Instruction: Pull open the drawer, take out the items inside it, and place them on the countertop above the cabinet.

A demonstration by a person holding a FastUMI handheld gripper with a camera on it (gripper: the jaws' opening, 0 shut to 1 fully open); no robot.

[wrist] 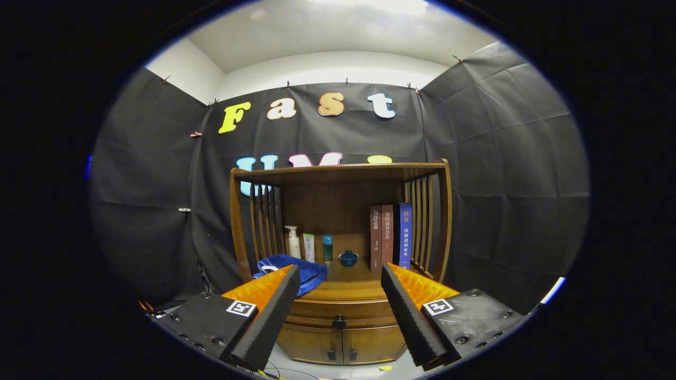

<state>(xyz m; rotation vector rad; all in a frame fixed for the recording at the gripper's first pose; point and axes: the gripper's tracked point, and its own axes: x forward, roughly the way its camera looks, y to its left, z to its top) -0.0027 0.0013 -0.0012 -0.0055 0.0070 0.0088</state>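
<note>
Wooden cabinet point(340, 253) stands straight ahead against the black cloth wall, and everything here is best placed from it. Its drawer point(340, 311) sits shut just under the countertop point(348, 287), with a small dark knob point(339, 321) at the middle of its front; two lower doors point(340, 343) sit beneath. On the countertop lie a blue cloth point(296, 272) toward the left side, three bottles point(309, 245) and a small blue bowl point(348, 258) near the back, and three books point(390, 236) upright at the right.

The gripper point(340, 279) hangs in front of the cabinet with its fingers wide apart and nothing between them; the knob shows low in the gap, well beyond the tips.

Whatever is in the drawer is hidden (it has not been opened).

Risks, as I judge them: the knob is small and the finger pads are broad and slanted, so a closing grip could slip off it, or close above it on the drawer's edge. A pull off the drawer's line might jam it. The crowded countertop leaves its bare front middle as the safest landing place.
</note>
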